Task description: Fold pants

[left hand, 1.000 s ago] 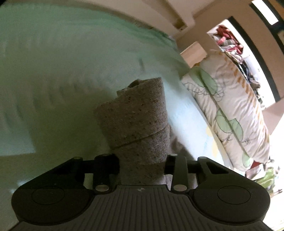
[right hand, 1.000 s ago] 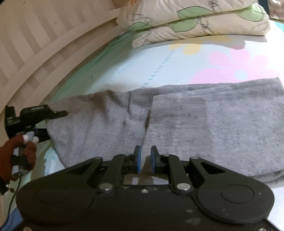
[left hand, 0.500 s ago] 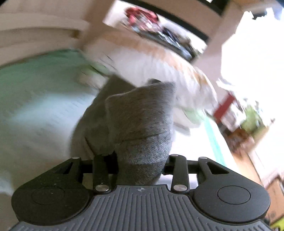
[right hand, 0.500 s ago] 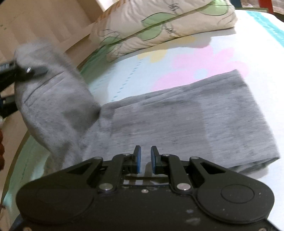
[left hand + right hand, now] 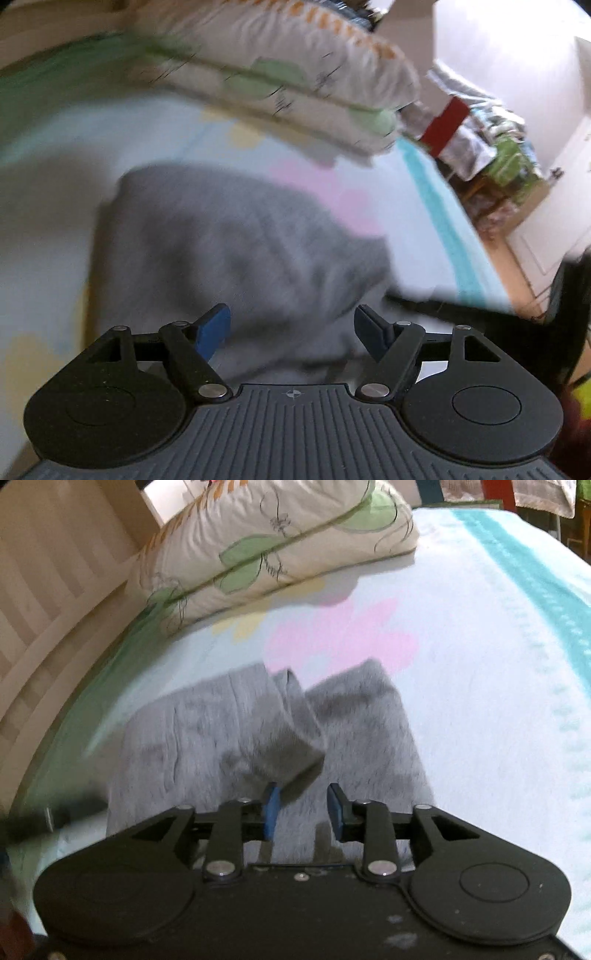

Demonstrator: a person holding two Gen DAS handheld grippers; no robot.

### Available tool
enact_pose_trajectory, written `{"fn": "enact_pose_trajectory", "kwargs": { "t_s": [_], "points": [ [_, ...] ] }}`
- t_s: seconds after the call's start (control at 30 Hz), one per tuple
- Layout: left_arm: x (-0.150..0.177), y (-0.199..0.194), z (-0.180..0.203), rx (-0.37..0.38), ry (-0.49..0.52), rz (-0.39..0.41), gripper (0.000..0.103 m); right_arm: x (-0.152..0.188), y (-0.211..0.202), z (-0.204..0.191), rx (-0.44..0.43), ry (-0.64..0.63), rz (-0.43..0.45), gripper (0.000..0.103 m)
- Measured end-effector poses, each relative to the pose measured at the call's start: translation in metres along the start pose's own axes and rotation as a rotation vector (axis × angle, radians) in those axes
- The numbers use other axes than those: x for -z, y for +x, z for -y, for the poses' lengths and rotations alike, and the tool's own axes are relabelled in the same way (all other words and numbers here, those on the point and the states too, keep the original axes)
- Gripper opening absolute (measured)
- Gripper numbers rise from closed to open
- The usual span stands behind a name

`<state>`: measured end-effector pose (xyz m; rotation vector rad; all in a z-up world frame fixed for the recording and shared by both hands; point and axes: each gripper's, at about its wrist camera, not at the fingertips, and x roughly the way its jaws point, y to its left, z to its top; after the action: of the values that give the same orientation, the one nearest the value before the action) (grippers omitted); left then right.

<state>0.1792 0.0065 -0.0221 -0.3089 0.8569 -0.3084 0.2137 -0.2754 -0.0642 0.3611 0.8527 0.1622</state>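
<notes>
Pants (image 5: pixel 258 746) folded on bed below both grippers; left gripper (image 5: pixel 291 330), right gripper (image 5: pixel 303 808) jaws opening, unclamped.

A home bedroom: a bed (image 5: pixel 480 664) with a flowered sheet, stacked pillows (image 5: pixel 280 542) and a slatted wooden headboard (image 5: pixel 55 590).

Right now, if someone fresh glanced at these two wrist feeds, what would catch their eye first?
The grey pants lie folded in a bundle mid-bed, right ahead of both grippers. The left gripper and the right gripper are opening, pads off the cloth. Behind, leaf-print pillows sit stacked at the head of the flowered sheet.
</notes>
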Motion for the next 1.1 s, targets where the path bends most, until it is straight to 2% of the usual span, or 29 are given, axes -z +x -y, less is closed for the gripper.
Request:
{"fn": "enact_pose_trajectory", "kwargs": {
  "t_s": [0.13,0.27,0.43,0.6,0.67,0.9,1.1],
  "points": [
    [0.025,-0.004,-0.014,-0.032,-0.069,-0.05,0.072,-0.015,-0.001,-0.007,-0.029,-0.01,0.024,0.041],
    [0.044,0.0,-0.013,-0.039,-0.082,-0.083,0.073,-0.032,0.008,-0.016,-0.055,-0.002,0.014,0.044],
    [0.051,0.01,-0.013,-0.067,-0.051,-0.078,0.073,-0.048,0.018,-0.026,-0.056,-0.042,0.013,0.049],
    [0.052,0.005,-0.016,-0.07,-0.03,-0.004,0.073,-0.05,0.02,-0.03,-0.051,-0.08,0.002,0.053],
    [0.053,0.007,-0.016,-0.077,-0.02,0.002,0.074,-0.051,0.022,-0.027,-0.054,-0.075,-0.007,0.055],
    [0.056,0.021,-0.03,-0.08,-0.064,-0.014,0.074,-0.054,0.05,-0.024,-0.052,-0.087,-0.102,0.059],
    [0.057,0.02,-0.031,-0.056,-0.08,-0.013,0.079,-0.055,0.081,-0.014,-0.079,-0.032,-0.185,0.067]
  ]
}}
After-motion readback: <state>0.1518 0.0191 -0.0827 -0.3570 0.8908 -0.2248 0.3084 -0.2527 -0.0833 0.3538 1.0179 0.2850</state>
